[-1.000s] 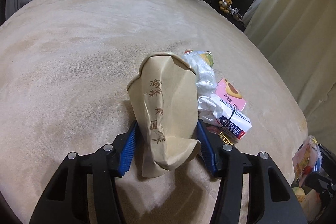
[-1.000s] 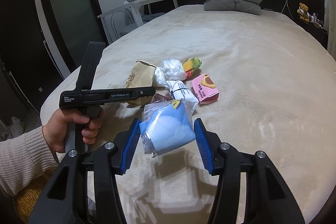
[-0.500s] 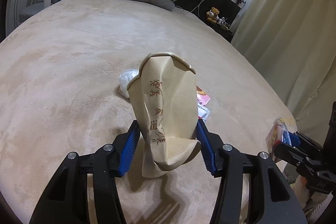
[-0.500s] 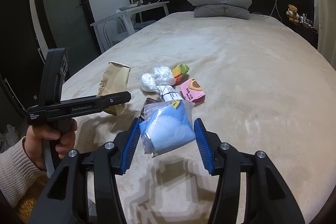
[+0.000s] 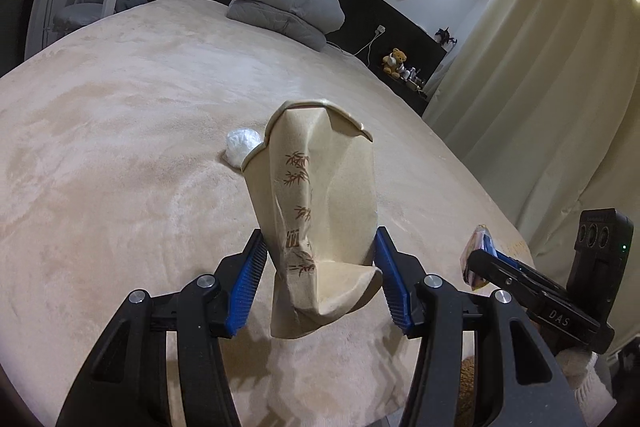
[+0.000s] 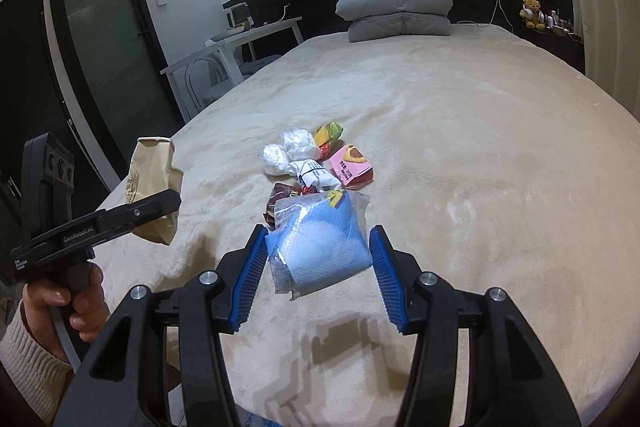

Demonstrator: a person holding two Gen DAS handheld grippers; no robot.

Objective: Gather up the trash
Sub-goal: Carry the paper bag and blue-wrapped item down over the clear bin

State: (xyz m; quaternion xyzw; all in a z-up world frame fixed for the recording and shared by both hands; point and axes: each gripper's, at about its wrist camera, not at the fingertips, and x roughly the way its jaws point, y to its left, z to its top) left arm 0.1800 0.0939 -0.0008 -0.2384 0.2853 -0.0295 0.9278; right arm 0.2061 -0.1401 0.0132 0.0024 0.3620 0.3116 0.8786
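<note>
Trash lies in a small heap on the beige bed [image 6: 460, 131], toward its near left part in the right wrist view: two balls of clear plastic [image 6: 286, 151], a yellow and green wrapper [image 6: 329, 134], a pink carton [image 6: 352, 165], a white packet with dark print [image 6: 316, 177] and a dark red wrapper [image 6: 280, 199], all touching or just beside one another.

Two more pieces are off the bed and held. The left tongs [image 5: 320, 283] are narrow and clamp a crushed tan paper cup [image 5: 320, 211] printed with brown bamboo leaves; its bent rim points up and away, its flattened base hangs below the blue pads, and it is clear of the blanket, casting a shadow under it. In the right wrist view the same cup [image 6: 154, 187] shows at the left edge of the bed, in the left tongs [image 6: 160, 205], with a hand [image 6: 74, 303] in a cream knit sleeve on the handle.

The right tongs [image 6: 318, 259] hold a clear plastic bag with a folded blue cloth inside [image 6: 320, 247], the pads pressing its two sides, above the near part of the bed. From the left wrist view these tongs [image 5: 480, 263] show at the right, with the packet edge on.

Far off, a folded grey quilt [image 6: 396, 9] sits at the head of the bed.
</note>
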